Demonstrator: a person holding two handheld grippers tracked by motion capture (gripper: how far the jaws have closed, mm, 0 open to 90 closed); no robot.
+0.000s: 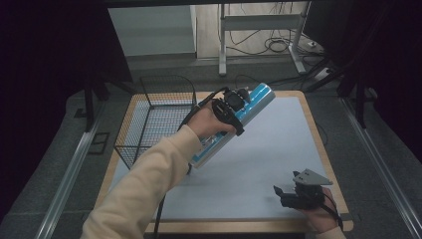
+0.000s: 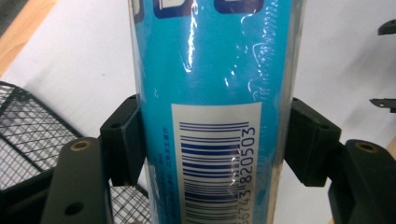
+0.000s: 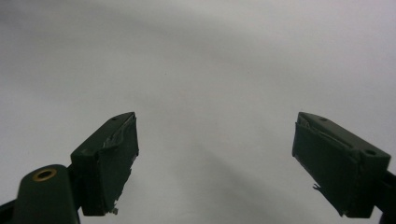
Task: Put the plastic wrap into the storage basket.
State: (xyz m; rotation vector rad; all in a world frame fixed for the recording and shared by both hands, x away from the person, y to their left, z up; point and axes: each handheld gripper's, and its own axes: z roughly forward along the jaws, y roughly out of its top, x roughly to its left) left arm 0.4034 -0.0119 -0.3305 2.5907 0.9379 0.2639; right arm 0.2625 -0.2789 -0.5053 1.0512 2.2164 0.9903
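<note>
Holding the blue tube (image 1: 234, 123) at mid-frame of the high view, left gripper (image 1: 230, 110) clamped across its body — both black pads pressed against the blue wrap on either side of the barcode in the left gripper view (image 2: 212, 116). Long axis of the tube running diagonally, from lower left near the cream sleeve up toward upper right, lifted above the white mat (image 1: 278, 149). Wire basket (image 1: 157, 117) just to the left of the tube, at the upper left of the table, and much nearer to the left gripper than to the other one. Probably next: swinging left and turning the tube so that it clears the rim. Right gripper (image 1: 286, 195) resting at lower right, well apart — jaws spread wide, nothing between them (image 3: 215, 158).
</note>
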